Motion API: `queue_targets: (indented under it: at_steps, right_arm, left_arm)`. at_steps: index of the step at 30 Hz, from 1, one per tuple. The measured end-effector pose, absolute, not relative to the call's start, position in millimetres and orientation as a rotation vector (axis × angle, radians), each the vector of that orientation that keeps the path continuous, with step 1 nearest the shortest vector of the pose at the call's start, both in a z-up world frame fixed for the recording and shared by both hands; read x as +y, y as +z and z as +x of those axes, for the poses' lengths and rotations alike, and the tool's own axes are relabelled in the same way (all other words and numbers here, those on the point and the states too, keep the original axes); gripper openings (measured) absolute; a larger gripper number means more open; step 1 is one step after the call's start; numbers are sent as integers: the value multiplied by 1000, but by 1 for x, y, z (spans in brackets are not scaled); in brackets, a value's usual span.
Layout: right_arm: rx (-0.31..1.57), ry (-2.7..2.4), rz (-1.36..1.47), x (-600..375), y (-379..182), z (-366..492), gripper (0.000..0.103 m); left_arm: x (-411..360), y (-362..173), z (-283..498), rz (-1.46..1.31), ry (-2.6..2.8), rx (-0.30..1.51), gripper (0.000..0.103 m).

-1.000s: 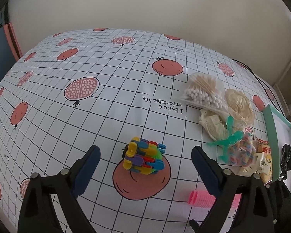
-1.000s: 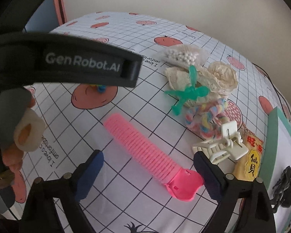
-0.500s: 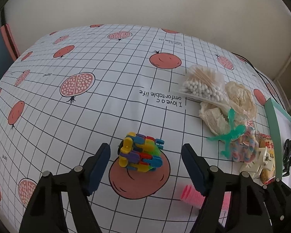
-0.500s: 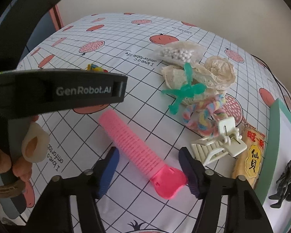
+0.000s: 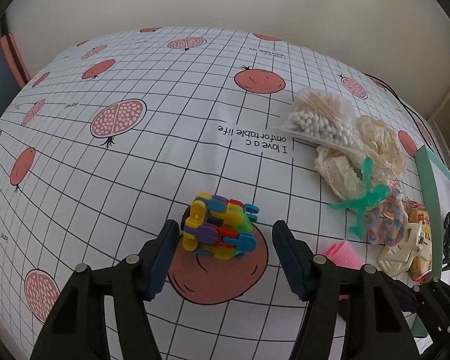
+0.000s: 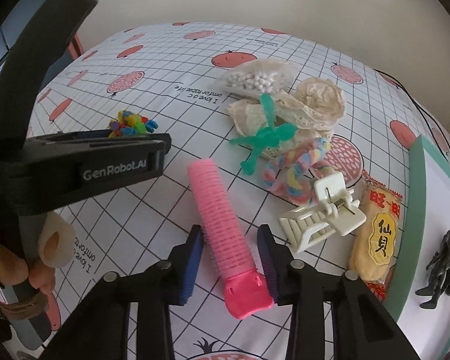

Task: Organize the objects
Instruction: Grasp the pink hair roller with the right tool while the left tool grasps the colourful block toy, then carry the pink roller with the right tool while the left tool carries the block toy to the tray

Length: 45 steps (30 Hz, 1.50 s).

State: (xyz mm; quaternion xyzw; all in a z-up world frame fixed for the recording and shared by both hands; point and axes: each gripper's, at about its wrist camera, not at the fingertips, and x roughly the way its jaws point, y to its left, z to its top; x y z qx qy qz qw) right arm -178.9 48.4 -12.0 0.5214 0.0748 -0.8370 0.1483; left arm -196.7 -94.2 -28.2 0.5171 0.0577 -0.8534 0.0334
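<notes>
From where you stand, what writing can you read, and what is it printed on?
"GenRobot.AI": on the black body of the left tongs, seen from the right wrist view.
"I love a c / omfortable life": on the tablecloth, repeated elsewhere.
"仙贝": on the snack packet; its red characters are cut off.
Smaller tablecloth captions: too small to read.

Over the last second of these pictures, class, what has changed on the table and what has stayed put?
Both grippers narrowed and advanced: the left gripper now brackets the multicoloured block toy, and the right gripper straddles the pink hair roller near its clip end. Neither looks clamped yet. The cotton swab bag, green figure and white hair claw stayed put.
</notes>
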Motion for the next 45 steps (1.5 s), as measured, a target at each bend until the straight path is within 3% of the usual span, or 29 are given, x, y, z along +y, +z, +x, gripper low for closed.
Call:
queue_targets:
  at_steps: [9,19,29,45]
  right_arm:
    - [188,-2390,1515,51,-10,-180,28]
    - [114,-2340,1544,58,-10,-177,27]
    - [91,-2414,1413,67,19,-168,27]
    - [-91,-2653,1253,133,60,-163,27]
  left_arm:
    - [-98,-26,-195,1582,-2628,180,46]
    - [-96,-22,-189,1585,-2621,147,45]
    - [-88,2,-179,1503,-2676,161,45]
    - [-64,34,-172,1378,-2762,208,45]
